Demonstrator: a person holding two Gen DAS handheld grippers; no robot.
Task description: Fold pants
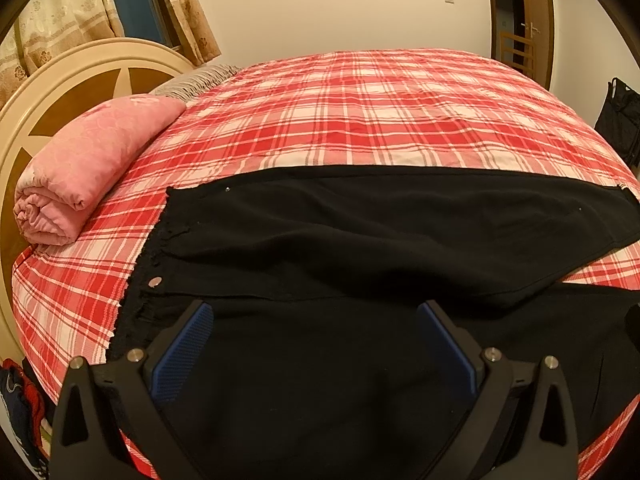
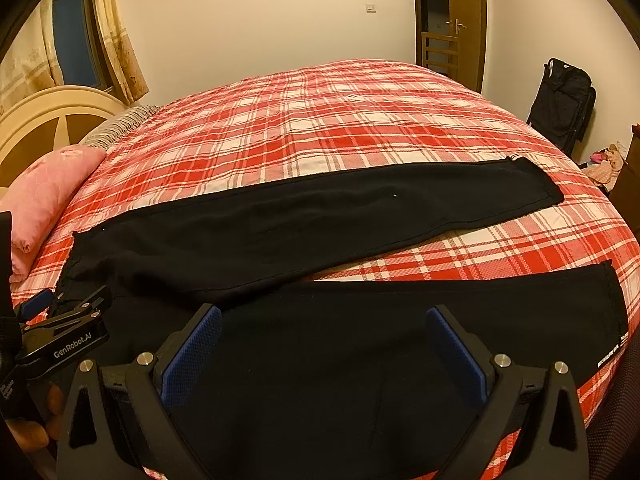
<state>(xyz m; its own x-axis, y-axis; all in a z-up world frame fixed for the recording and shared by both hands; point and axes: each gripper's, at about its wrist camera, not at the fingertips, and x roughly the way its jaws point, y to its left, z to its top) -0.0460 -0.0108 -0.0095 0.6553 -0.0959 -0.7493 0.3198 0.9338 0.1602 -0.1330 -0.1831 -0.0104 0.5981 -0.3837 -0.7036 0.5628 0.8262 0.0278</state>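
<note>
Black pants [image 2: 320, 232] lie spread on a bed with a red and white plaid cover [image 2: 320, 128], waist to the left, both legs running right and splayed apart. In the left wrist view the pants [image 1: 360, 232] fill the lower half, with a metal waist button [image 1: 155, 281] at the left edge. My left gripper [image 1: 314, 316] hovers open over the near waist area, blue pads apart, holding nothing. It also shows at the left of the right wrist view as the left gripper [image 2: 60, 304]. My right gripper [image 2: 324, 320] stands open above the near leg, empty.
A rolled pink blanket [image 1: 88, 164] lies at the head of the bed by the cream headboard [image 1: 60, 92]. A striped pillow [image 1: 200, 80] sits behind it. A black bag [image 2: 564, 104] stands by the wall near the door, and clothes [image 2: 604, 164] lie on the floor at right.
</note>
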